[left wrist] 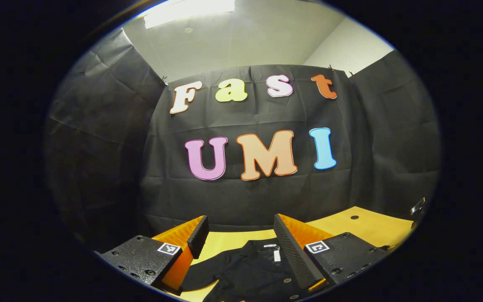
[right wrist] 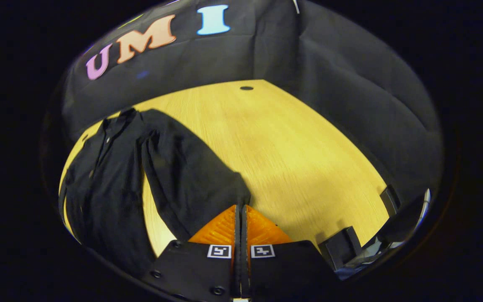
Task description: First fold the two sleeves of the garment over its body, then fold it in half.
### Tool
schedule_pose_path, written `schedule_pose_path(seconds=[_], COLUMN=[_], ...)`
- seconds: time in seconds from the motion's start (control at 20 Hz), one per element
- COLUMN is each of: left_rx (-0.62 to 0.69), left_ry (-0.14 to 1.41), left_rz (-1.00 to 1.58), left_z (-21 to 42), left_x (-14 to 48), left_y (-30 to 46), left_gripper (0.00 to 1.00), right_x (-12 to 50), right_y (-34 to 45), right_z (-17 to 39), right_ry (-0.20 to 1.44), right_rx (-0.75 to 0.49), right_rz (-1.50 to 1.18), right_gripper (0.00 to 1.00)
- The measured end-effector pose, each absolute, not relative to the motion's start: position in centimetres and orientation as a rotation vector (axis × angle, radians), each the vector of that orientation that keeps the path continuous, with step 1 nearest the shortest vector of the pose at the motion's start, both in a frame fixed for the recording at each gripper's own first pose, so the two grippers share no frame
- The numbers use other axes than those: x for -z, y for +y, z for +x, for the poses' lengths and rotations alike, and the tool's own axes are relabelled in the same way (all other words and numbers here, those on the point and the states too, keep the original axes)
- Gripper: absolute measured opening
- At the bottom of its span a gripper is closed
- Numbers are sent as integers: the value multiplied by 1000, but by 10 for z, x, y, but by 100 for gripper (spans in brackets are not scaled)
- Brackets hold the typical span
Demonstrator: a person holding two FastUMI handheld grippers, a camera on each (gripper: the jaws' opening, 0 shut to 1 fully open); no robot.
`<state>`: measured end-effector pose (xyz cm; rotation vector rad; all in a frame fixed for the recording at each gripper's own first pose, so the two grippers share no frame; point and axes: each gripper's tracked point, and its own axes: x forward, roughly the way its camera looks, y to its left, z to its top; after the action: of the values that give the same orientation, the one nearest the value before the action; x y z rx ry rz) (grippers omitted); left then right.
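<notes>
Shirt (right wrist: 111, 184) lies at nine o'clock on my desk (right wrist: 292, 151); right gripper (right wrist: 240, 207) pinches its sleeve (right wrist: 191, 176), left gripper (left wrist: 241, 235) wide.

The shirt (right wrist: 111, 184) is plain black, with no pattern, and carries a small white tag (left wrist: 276, 254) at its collar and pale buttons (left wrist: 286, 280) down the front. The counter (right wrist: 292, 159) under it is light yellow wood with fine grain and one small dark round hole (right wrist: 246, 88). The ceiling (left wrist: 241, 37) is off-white.
</notes>
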<state>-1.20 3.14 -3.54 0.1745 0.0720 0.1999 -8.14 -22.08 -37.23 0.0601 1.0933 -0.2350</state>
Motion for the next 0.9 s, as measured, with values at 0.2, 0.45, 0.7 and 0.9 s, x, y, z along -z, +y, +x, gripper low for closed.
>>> schedule_pose_path(seconds=[0.2, 0.45, 0.7, 0.9], left_rx=[-227, -272, -323, -369], left_ry=[80, 80, 81, 80], left_rz=[164, 168, 170, 172], left_z=[-23, -37, -56, -73], left_x=[34, 32, 27, 23], left_y=[57, 90, 123, 151], left_gripper=[94, 94, 92, 94], right_x=[333, 290, 249, 235], right_y=[-205, -158, -93, -34], right_z=[-35, 15, 51, 65], right_ry=[964, 824, 704, 651], right_rx=[244, 172, 60, -53], right_rz=[87, 67, 17, -36], right_gripper=[3, 2, 2, 2])
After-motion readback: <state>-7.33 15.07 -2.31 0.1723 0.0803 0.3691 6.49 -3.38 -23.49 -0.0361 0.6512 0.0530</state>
